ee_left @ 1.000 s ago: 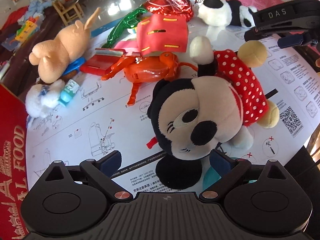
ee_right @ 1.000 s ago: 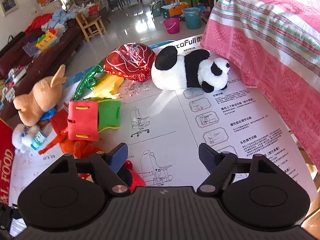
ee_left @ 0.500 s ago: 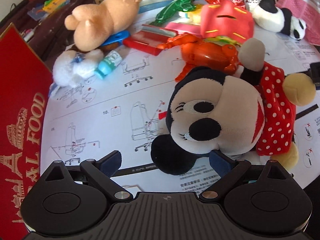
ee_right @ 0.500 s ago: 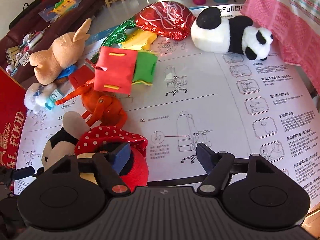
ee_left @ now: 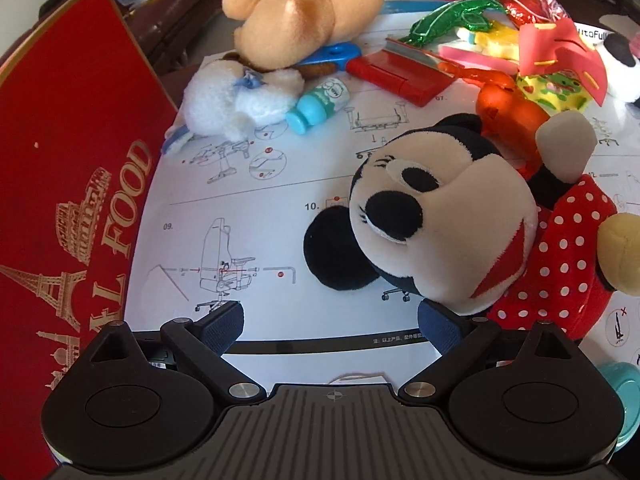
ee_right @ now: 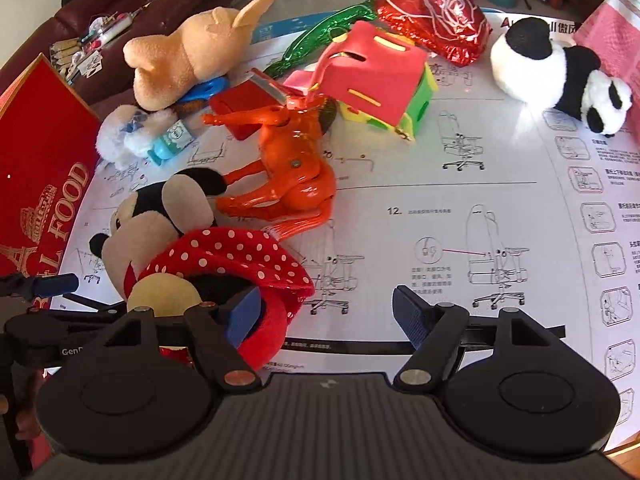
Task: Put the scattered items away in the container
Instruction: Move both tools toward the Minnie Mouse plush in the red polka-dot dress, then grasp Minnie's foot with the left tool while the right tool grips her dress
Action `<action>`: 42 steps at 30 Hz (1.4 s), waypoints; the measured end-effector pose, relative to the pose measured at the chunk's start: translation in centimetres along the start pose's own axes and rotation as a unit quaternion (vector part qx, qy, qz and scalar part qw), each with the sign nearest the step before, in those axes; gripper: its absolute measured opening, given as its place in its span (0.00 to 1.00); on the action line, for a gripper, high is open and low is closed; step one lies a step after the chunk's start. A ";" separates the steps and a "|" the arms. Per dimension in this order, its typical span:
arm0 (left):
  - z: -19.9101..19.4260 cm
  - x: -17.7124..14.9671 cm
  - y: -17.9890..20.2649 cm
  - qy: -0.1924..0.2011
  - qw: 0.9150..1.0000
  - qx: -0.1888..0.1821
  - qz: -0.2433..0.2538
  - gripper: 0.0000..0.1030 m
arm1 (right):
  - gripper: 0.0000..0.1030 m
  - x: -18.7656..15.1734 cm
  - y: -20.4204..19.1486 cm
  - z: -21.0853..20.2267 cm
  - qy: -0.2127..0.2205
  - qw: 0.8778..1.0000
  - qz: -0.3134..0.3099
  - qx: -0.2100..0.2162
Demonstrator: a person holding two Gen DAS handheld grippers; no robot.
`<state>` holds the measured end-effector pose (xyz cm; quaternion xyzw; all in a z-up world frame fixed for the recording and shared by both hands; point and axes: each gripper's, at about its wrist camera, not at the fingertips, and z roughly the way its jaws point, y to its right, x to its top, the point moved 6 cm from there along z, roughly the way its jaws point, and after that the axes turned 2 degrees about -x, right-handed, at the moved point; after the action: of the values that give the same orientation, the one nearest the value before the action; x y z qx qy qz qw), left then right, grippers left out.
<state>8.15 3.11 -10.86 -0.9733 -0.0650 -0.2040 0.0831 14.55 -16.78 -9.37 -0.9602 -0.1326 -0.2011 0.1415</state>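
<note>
Lying on a large white sheet printed with chair-assembly diagrams, a plush mouse doll with a black-and-cream head and a red dress with white dots is shown on its back, its head toward the tall red cardboard box with gold lettering that stands at the sheet's left edge. The left gripper is seen with its jaws spread wide over bare paper; its right blue pad sits just beside or against the underside of the doll's head, contact not being determinable, and nothing is clamped. The right gripper is likewise held wide open, its left pad lying over the hem of the dotted dress, its right pad over bare paper; no grip is shown. Beyond the doll, an orange glossy plastic horse is seen on its side, touching the doll's raised arm. Farther back are grouped a tan plush animal, a small white fluffy toy, a small turquoise bottle, a flat red case, a red and green foam house and a red foil balloon. A black-and-white plush panda is set apart at the far right.
</note>
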 end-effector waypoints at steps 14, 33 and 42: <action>-1.4 -1.5 -1.2 0.021 0.999 -0.047 0.003 0.96 | 0.77 0.2 -3.1 -1.2 0.010 0.999 -0.029 0.040; -1.9 -4.3 2.2 0.036 0.987 -0.139 0.069 0.96 | 0.23 2.9 -8.1 1.8 0.033 0.994 -0.081 0.060; -1.1 -3.3 5.1 0.030 0.979 -0.165 0.113 0.68 | 0.23 2.6 -5.4 1.8 0.026 0.997 -0.046 0.059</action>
<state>5.53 -2.36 -11.87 -0.9680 0.0822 -0.2308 -0.0542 15.81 -10.73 -8.64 -0.9375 -0.1843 -0.2246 0.1916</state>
